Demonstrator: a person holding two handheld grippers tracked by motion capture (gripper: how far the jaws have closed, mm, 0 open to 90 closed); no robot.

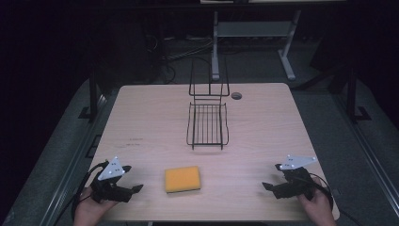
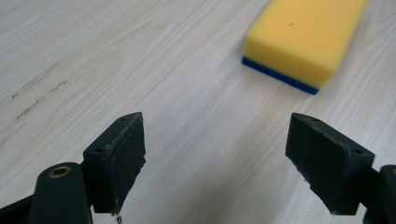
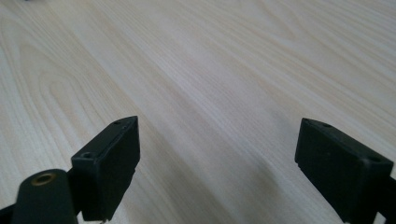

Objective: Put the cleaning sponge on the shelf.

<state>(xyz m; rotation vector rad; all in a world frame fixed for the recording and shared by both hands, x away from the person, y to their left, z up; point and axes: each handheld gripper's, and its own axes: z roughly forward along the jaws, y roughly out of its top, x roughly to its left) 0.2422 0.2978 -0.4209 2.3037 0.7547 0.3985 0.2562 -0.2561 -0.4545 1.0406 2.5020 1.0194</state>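
From the high view, my sponge (image 1: 182, 179) lies flat near the counter's (image 1: 263, 122) front edge, between the left tongs (image 1: 137, 188) and right tongs (image 1: 264, 187), with a wire rack (image 1: 207, 123) farther back. Left gripper view: tongs (image 2: 215, 149) released, the sponge (image 2: 303, 37) just ahead; it looks soft and light, so I'd pinch its long sides. Right gripper view: tongs (image 3: 217, 158) released over bare wood.

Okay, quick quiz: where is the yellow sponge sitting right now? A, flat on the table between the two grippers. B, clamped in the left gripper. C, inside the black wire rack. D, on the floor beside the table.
A: the yellow sponge lies flat on the table, between the open left gripper and right gripper, apart from both and nearer than the wire rack.
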